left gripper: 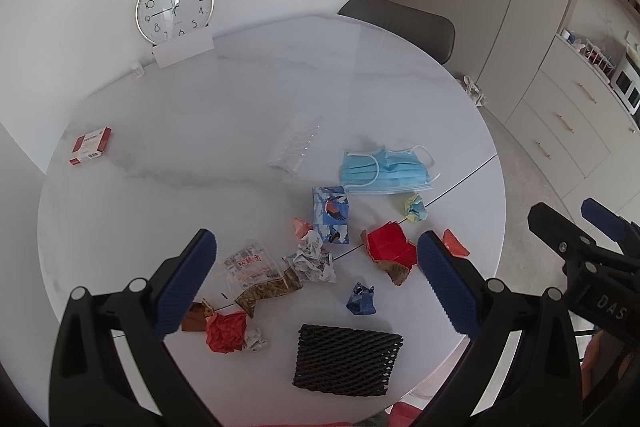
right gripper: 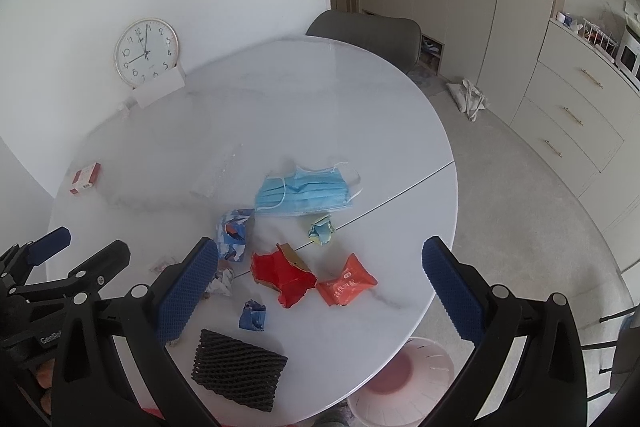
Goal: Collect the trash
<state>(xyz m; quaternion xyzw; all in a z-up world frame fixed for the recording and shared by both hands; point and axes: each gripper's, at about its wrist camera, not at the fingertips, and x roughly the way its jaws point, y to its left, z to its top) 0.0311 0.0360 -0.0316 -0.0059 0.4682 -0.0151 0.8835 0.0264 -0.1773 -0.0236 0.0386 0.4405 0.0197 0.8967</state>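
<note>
Trash lies scattered on the near half of a round white marble table (left gripper: 240,99) (right gripper: 280,107): a blue face mask (left gripper: 386,171) (right gripper: 306,193), a black foam net (left gripper: 346,359) (right gripper: 238,371), torn red paper (left gripper: 394,247) (right gripper: 286,277), a red-orange wrapper (right gripper: 346,285), a clear snack bag (left gripper: 260,273), crumpled red paper (left gripper: 226,331), bird-print paper (left gripper: 332,215) (right gripper: 234,233) and a small blue wad (left gripper: 362,299) (right gripper: 253,315). My left gripper (left gripper: 316,283) hovers open above the trash. My right gripper (right gripper: 320,287) is open too, beside it on the right.
A wall clock (left gripper: 175,5) leans at the table's back. A red box (left gripper: 91,146) sits far left, a clear plastic tray (left gripper: 296,149) mid-table. A grey chair (left gripper: 404,23) stands behind. A white bin (right gripper: 404,383) with a pink bottom stands on the floor below the near right edge.
</note>
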